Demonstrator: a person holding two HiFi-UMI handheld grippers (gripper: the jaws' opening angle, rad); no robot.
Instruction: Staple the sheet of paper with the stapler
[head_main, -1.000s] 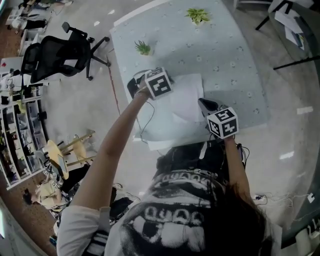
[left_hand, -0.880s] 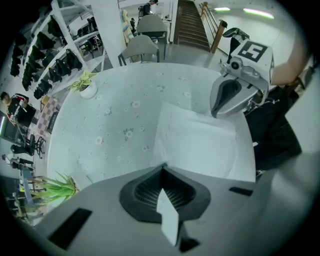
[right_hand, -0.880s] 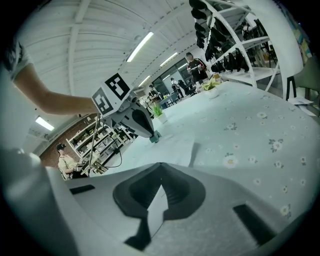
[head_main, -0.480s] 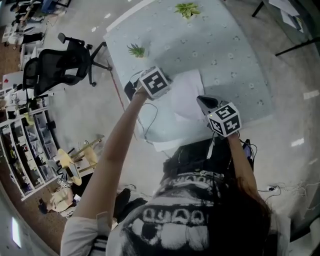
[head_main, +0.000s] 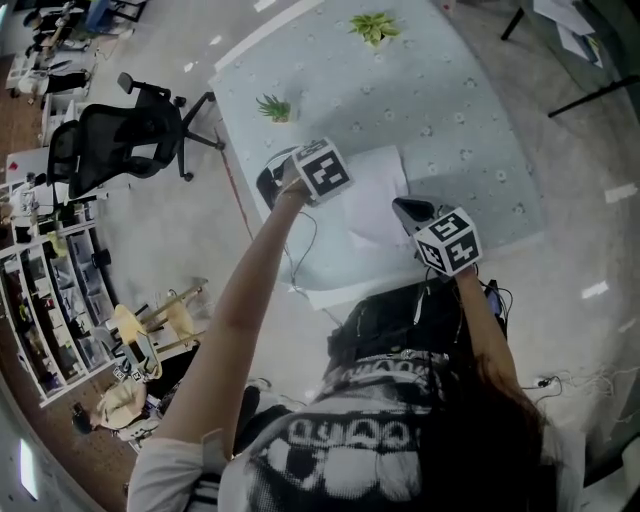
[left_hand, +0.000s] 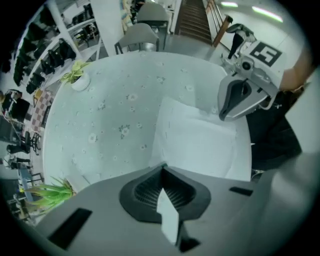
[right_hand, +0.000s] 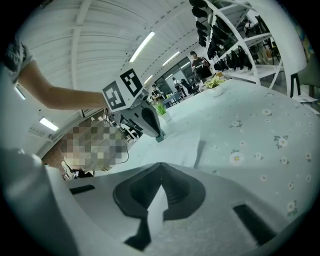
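We hold the left gripper (left_hand: 162, 169) at the surface's (head_main: 450, 110) left edge, beside the sheet of paper (head_main: 377, 190), its jaws pressed together on nothing. Our right gripper (right_hand: 160, 167) hovers at the near edge with its jaws likewise closed and empty. The paper lies flat between the two grippers, close to that near edge.

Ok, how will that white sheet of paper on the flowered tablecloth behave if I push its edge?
The white sheet of paper looks thin and floppy: one edge seems lifted in the right gripper view, so it would likely buckle. It probably slides easily, lying loose on the flowered tablecloth.
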